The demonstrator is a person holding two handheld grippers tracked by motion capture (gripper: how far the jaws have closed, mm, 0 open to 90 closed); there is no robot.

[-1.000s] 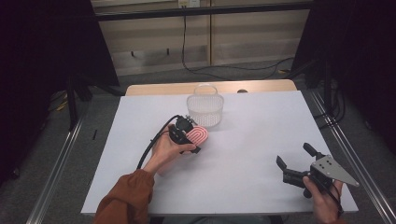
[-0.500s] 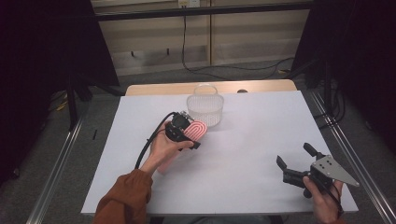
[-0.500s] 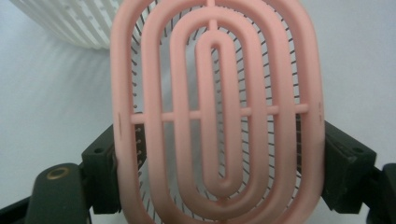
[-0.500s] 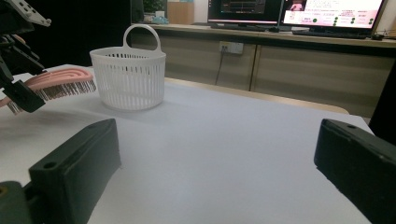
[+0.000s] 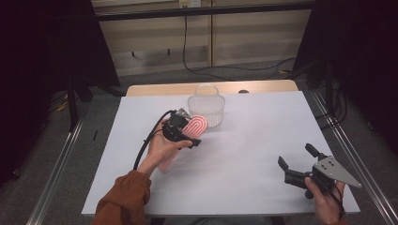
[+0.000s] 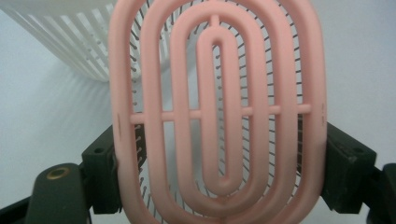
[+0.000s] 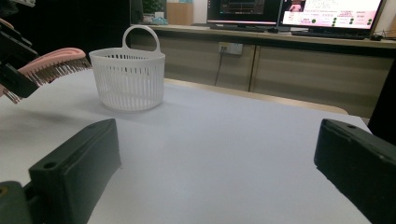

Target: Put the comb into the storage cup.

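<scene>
Clamping the pink brush [image 5: 195, 127] beside the basket [image 5: 206, 106], raised left tool [image 5: 184, 133]; right tool [image 5: 296, 161] wide.

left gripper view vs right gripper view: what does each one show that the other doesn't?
Left gripper view: the pink hairbrush's oval open-work back, clamped at both edges between the left gripper's jaws. Right gripper view: the right gripper with jaws wide apart over bare white table, the basket's loop handle, monitors behind. Both: brush, bristles, white slatted basket.
</scene>
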